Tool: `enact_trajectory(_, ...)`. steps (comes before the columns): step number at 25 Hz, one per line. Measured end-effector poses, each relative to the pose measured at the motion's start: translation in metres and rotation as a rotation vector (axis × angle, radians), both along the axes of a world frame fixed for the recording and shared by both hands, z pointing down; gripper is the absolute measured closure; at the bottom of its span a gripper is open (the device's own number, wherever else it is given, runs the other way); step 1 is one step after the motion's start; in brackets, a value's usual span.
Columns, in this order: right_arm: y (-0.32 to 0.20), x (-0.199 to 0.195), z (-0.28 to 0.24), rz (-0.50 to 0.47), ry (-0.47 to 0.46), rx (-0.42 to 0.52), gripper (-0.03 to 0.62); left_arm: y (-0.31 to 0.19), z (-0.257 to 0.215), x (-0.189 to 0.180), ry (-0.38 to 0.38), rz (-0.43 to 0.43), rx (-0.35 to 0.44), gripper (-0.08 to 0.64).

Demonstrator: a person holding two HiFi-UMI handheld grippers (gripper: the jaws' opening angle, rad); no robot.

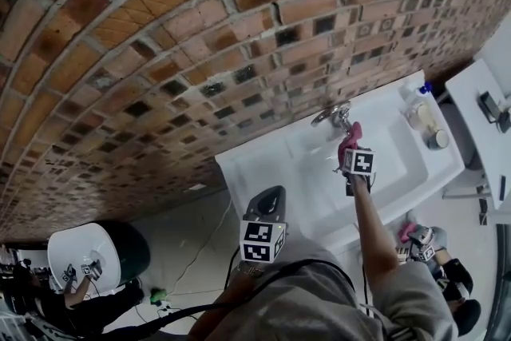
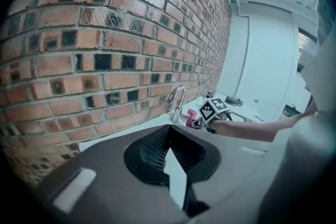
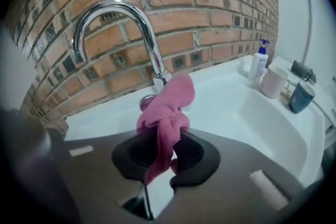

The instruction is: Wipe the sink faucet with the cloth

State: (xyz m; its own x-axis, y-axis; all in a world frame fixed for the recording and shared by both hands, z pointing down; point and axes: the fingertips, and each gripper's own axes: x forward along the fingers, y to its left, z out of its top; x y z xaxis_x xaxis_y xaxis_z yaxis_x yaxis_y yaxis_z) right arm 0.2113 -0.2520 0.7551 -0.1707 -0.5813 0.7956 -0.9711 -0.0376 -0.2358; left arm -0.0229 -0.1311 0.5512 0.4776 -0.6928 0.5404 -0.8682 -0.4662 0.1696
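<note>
A chrome gooseneck faucet (image 3: 118, 29) rises from the back of a white sink (image 3: 273, 128) against the brick wall; it also shows in the head view, faucet (image 1: 333, 116). My right gripper (image 3: 160, 147) is shut on a pink cloth (image 3: 167, 107), whose bunched top lies against the faucet's base. From above, the cloth (image 1: 350, 139) sits just below the faucet, ahead of the right gripper (image 1: 352, 156). My left gripper (image 2: 169, 157) is held back to the left of the sink, its jaws together with nothing in them; left gripper (image 1: 266, 208).
A soap pump bottle (image 3: 258, 60), a pale cup (image 3: 274, 82) and a dark cup (image 3: 301, 97) stand on the sink's right side. The brick wall (image 1: 200, 52) is close behind. A second white basin (image 1: 80, 251) sits far left, and a white counter (image 1: 487, 124) is at the right.
</note>
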Motion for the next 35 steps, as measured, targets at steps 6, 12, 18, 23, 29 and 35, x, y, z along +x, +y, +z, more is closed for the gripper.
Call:
enact_trajectory(6, 0.010, -0.019, -0.047, -0.083, -0.368, 0.053, 0.518, -0.003, 0.002, 0.002, -0.002, 0.010, -0.003, 0.546)
enact_trajectory(12, -0.029, -0.003, -0.069, -0.060, -0.409, 0.195, 0.514, -0.004, 0.005, 0.009, -0.003, 0.031, -0.008, 0.546)
enact_trajectory(18, -0.078, 0.018, -0.042, -0.038, -0.205, 0.213, 0.512, -0.003, 0.000, 0.007, -0.008, 0.032, 0.001, 0.546)
enact_trajectory(23, -0.085, 0.009, -0.037, -0.165, -0.062, 0.149, 0.512, -0.003, 0.000, -0.007, -0.005, -0.006, 0.002, 0.546)
enact_trajectory(29, -0.087, -0.045, -0.095, -0.335, -0.086, 0.305, 0.514, -0.002, 0.001, -0.002, -0.002, 0.002, -0.001, 0.546)
enact_trajectory(35, -0.084, -0.065, -0.146, -0.344, 0.161, 0.561, 0.514, 0.005, -0.005, 0.002, -0.009, 0.021, 0.017, 0.546)
